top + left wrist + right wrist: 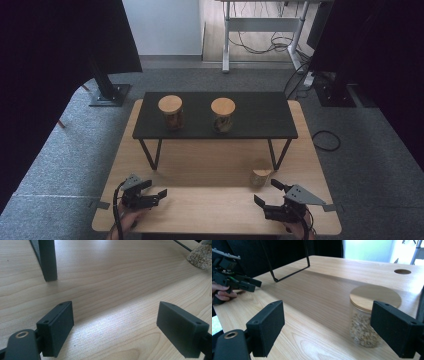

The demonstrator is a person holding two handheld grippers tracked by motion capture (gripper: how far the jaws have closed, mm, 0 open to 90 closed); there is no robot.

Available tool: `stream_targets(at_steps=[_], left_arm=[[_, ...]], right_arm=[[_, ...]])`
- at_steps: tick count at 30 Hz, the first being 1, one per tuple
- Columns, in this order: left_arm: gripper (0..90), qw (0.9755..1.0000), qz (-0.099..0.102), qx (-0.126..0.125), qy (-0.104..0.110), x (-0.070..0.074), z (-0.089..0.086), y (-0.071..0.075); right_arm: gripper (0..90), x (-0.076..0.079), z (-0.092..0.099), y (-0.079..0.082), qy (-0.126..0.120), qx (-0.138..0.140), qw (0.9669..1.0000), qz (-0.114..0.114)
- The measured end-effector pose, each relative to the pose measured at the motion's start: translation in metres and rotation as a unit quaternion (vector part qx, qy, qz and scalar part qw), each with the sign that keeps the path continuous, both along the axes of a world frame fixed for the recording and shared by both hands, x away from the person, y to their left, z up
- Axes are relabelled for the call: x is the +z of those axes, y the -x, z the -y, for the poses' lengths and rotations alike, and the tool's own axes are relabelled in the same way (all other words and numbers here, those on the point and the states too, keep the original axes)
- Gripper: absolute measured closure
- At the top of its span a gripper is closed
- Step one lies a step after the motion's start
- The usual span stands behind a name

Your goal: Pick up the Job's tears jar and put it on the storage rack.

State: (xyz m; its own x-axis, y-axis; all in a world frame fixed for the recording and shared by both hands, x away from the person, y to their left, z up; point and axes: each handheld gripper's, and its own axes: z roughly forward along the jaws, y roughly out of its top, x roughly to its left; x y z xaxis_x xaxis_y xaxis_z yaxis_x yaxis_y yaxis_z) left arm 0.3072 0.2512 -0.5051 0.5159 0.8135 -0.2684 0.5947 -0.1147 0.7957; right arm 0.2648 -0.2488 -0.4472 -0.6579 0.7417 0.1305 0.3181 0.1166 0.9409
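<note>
Approaching the grain-filled glass jar [365,322] at lower right with my right gripper [332,327] unclenched and empty, I judge it heavy, slippery, breakable; grasp mid-body, below the wooden lid [375,298].

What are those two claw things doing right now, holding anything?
Left gripper: open, holding nothing.
Right gripper: open, holding nothing; the grain jar stands just ahead of its jaws.

A small clear glass jar [365,322] stands upright on the light wooden desk [210,172], just beside the rack's right front leg. It is filled most of the way with pale grains and closed by a flat round wooden lid [375,297] that sits level on top.
</note>
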Motion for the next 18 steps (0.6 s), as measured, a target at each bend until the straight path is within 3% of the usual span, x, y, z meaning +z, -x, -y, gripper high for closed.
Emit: stream_targets(at_steps=[18], left_arm=[[13.7, 1.0, 0.004, 0.0, -0.005, 0.0, 0.001, 0.001]], right_arm=[[11.0, -0.015, 0.027, -0.015, 0.012, -0.009, 0.9994, -0.031]])
